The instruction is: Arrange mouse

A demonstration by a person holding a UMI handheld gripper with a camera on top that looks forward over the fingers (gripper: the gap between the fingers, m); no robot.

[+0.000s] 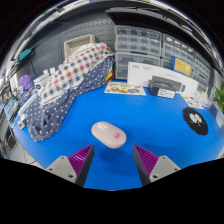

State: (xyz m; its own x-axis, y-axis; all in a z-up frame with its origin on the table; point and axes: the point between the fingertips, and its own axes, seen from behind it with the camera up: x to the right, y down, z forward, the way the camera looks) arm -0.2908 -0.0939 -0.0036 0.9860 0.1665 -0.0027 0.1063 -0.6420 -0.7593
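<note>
A pale pink-white mouse (108, 133) lies on the blue table cover (150, 120), just ahead of my fingers and slightly toward the left one. My gripper (112, 160) is open and empty, its purple-padded fingers (82, 160) spread wide with only blue surface between them. The fingers do not touch the mouse.
A patterned cloth (65, 85) is heaped at the left. A small round black object (196, 121) lies at the right. Papers and a grey box (163, 84) sit at the back, with shelves of drawers (140, 45) behind.
</note>
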